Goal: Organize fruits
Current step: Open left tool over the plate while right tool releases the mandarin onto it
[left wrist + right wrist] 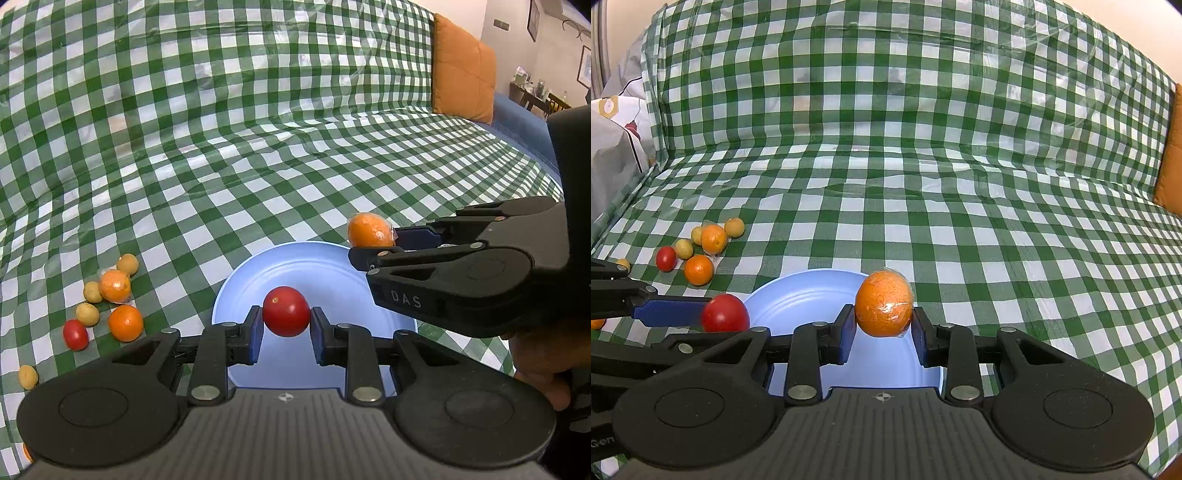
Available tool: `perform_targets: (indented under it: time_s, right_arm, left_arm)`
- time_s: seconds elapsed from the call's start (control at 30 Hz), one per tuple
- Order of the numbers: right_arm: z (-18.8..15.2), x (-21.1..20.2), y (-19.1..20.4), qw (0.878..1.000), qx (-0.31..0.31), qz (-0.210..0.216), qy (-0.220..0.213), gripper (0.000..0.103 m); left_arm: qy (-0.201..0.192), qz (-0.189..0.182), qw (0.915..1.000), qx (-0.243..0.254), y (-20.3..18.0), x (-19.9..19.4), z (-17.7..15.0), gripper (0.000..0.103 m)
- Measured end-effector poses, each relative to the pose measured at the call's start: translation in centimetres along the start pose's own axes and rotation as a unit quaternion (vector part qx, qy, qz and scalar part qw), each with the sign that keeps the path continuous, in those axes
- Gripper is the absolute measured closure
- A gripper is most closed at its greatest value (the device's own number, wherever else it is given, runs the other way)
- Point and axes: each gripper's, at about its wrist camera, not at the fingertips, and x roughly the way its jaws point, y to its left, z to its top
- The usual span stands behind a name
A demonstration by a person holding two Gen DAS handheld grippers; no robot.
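Note:
My left gripper [286, 322] is shut on a red tomato [286, 311], held just above the light blue plate [251, 273]. The right gripper [883, 322] is shut on an orange wrapped in clear film [884, 308], over the same plate [798, 295]. In the left wrist view the right gripper [373, 242] reaches in from the right with the orange [370, 230] at the plate's far right rim. From the right wrist view the left gripper [720, 319] enters at the left with the tomato [725, 313]. No fruit lies on the plate.
A cluster of loose fruit lies on the green checked cloth left of the plate: two oranges [115, 285] [125, 322], a red tomato [75, 334] and several small yellowish fruits [87, 314]. An orange cushion [461, 70] stands at the back right. A hand [546, 369] holds the right gripper.

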Motion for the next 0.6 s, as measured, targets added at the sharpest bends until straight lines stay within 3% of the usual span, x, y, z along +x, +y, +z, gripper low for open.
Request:
perform_targets:
  time_s: [0.6]
  right_arm:
    - [0.00,-0.11,0.27,1.000,-0.004,-0.001,-0.003,0.068]
  left_arm:
    - [0.001,-0.003,1.0000,-0.006,-0.19,0.01,0.15,0.072]
